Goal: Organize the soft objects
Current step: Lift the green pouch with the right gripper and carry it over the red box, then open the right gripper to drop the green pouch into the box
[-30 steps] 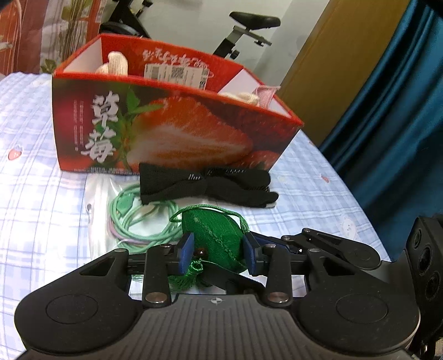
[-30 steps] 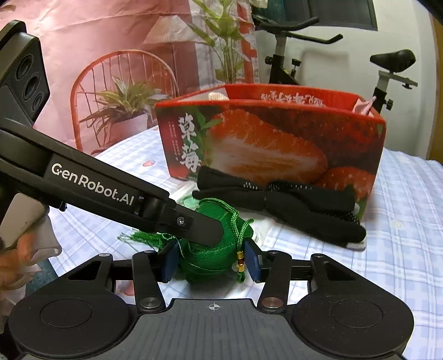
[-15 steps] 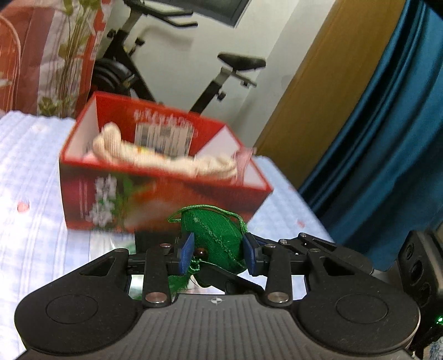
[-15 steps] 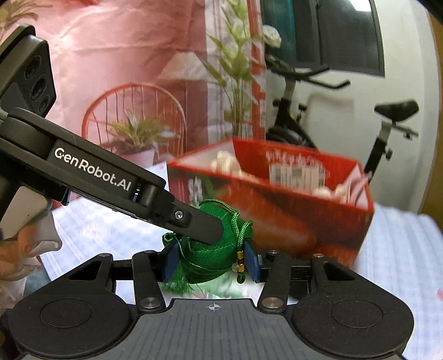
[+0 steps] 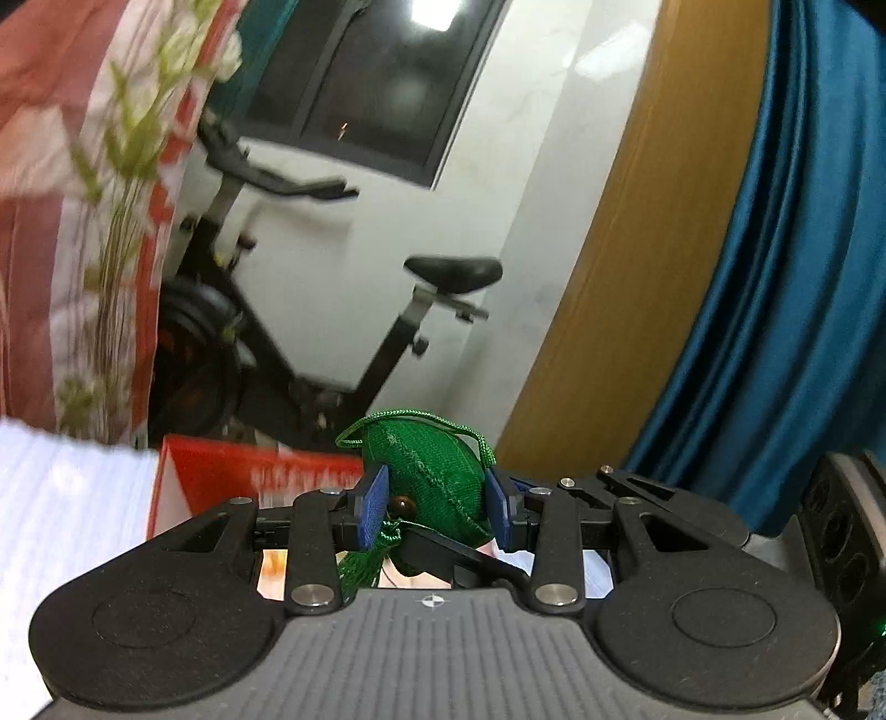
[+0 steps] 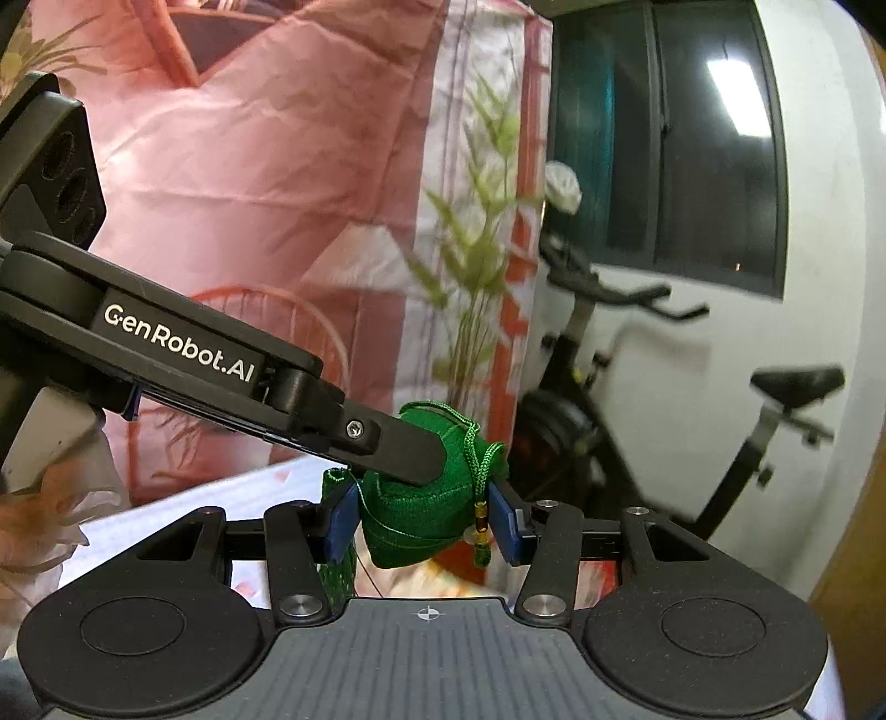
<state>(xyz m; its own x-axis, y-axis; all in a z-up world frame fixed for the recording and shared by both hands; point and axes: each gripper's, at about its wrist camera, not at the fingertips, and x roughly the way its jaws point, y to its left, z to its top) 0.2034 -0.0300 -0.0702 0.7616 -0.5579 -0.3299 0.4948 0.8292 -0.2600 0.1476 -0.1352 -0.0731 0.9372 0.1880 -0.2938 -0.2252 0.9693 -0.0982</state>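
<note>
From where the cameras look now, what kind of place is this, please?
Most likely a room in a home, not a lab. An exercise bike stands by the white wall, a teal curtain hangs beside a wooden door, and a floral pink cloth hangs behind.

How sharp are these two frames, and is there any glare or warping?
Left wrist: the claw and green pouch are sharp, the red box and bike motion-smeared, lamp glare in the window. Right wrist: its claw and the pouch are crisp, the plant blurred, straight edges bowed by the fisheye.
</note>
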